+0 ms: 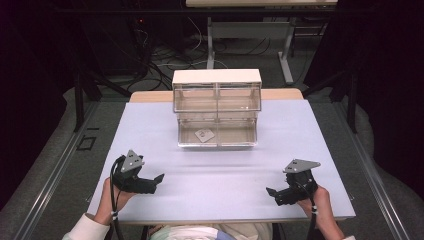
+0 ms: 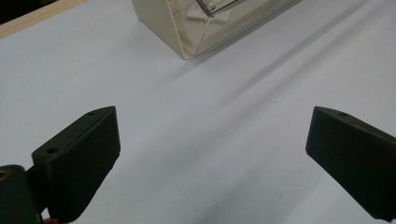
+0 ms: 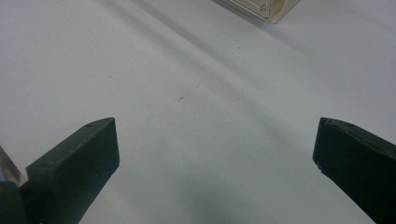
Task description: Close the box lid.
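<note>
From the high view, a clear plastic drawer cabinet (image 1: 217,107) with a white top stands at the far middle of the white table (image 1: 220,185). It has two upper compartments side by side and a wider open tray at the bottom. The upper compartments look empty, though glare makes that hard to confirm. In the bottom tray, left of centre, lies a small pale flat item (image 1: 204,134), too small to identify. The left gripper (image 1: 156,181) sits near the table's front left corner and the right gripper (image 1: 272,193) near the front right, both well apart from the cabinet, each held by a hand.

In the left gripper view, the jaws stand wide apart over bare table, gripping nothing. The cabinet's corner (image 2: 187,28) is cut off at the top edge.

In the right gripper view, the jaws are likewise spread wide and empty. A sliver of the cabinet (image 3: 268,8) shows at the top.
</note>
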The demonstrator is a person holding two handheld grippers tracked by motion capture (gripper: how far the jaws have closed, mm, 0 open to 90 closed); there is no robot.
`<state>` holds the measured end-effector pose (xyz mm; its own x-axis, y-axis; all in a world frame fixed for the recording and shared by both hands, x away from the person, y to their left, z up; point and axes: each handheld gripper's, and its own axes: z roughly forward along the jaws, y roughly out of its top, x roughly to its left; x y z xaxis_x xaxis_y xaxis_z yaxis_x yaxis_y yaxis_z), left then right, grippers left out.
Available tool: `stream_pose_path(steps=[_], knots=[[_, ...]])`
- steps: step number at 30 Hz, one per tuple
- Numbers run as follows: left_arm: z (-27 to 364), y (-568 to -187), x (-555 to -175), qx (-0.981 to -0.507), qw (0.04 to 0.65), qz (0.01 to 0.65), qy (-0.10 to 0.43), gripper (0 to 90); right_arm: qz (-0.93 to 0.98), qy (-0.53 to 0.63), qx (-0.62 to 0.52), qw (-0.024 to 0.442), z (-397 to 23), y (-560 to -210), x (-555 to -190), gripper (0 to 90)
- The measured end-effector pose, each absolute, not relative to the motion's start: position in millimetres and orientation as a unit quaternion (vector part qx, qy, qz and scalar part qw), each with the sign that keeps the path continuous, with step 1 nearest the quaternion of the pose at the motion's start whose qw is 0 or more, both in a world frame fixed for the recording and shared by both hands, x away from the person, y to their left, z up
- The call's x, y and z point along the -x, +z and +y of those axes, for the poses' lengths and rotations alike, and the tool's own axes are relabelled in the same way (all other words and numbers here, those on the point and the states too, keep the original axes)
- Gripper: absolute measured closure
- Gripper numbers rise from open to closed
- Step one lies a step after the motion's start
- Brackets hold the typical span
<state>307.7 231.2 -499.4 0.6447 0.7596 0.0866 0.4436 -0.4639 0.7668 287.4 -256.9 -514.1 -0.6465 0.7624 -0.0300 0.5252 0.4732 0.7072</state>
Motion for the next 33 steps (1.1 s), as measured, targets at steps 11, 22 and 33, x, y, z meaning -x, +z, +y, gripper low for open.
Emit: stream_pose_path(steps=[11,22,33], knots=[[239.3,-506.1,-299.6,-0.834,0.359,0.360,0.215,0.5,0.841,0.341,-0.383,0.173,-256.7,-514.6,-287.5,0.2],[245.2,-512.6,-293.9,-0.836,0.355,0.363,0.207,0.4,0.839,0.347,-0.380,0.175,-256.6,-515.8,-288.1,0.2],[245.5,-515.8,-294.9,-0.835,0.359,0.364,0.204,0.3,0.838,0.351,-0.379,0.175,-257.2,-516.2,-288.7,0.0]])
